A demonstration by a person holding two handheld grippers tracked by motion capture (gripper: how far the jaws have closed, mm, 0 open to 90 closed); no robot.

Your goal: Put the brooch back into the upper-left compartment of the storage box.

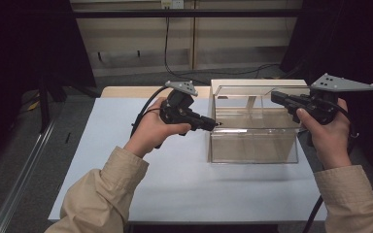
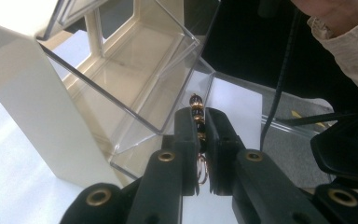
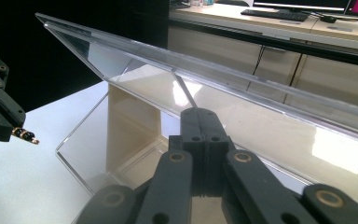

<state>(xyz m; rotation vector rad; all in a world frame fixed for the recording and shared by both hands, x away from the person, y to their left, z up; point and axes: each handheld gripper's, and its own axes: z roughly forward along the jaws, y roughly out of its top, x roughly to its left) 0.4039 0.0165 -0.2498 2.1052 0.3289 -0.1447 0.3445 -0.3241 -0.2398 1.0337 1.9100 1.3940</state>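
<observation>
A clear plastic box (image 1: 252, 145) with a cream back wall stands on the white table, its clear lid (image 3: 261, 100) raised at a slant. My left gripper (image 1: 212, 123) is shut on a small string of dark and gold beads (image 2: 195, 100) with a copper wire hook, held just outside the box's left wall (image 2: 121, 93). The same beads (image 3: 25, 135) stick out of its jaws in the right gripper view. My right gripper (image 1: 275, 96) is shut at the box's upper right, its tips (image 3: 200, 112) against the raised lid. I cannot tell whether it pinches the lid.
The white tabletop (image 1: 175, 179) spreads to the left and in front of the box. A cable (image 2: 279, 84) trails down past the table's edge. Cabinets and a dark cable (image 1: 167, 48) lie beyond the table's far side.
</observation>
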